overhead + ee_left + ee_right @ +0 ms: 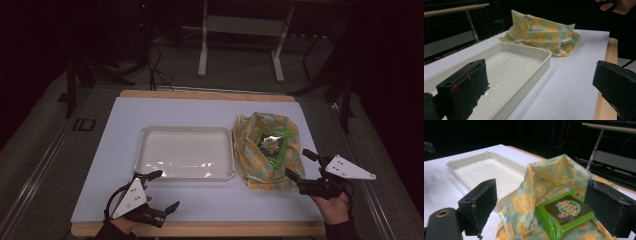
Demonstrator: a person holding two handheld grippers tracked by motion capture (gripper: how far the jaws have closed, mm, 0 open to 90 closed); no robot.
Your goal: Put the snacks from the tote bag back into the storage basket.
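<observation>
1. The left tool (161, 190), jaws wide and holding nothing, sits at the near edge of the surface (300, 107), just in front of the tray (186, 152).
2. The right tool (300, 164), also wide and holding nothing, hovers beside the cloth (255, 165).
3. The green packet (271, 143) lies on the cloth, just beyond the right tool.

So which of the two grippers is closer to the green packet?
The right gripper, open beside the yellow cloth bag holding the green packet; the left gripper sits below the white tray.
</observation>
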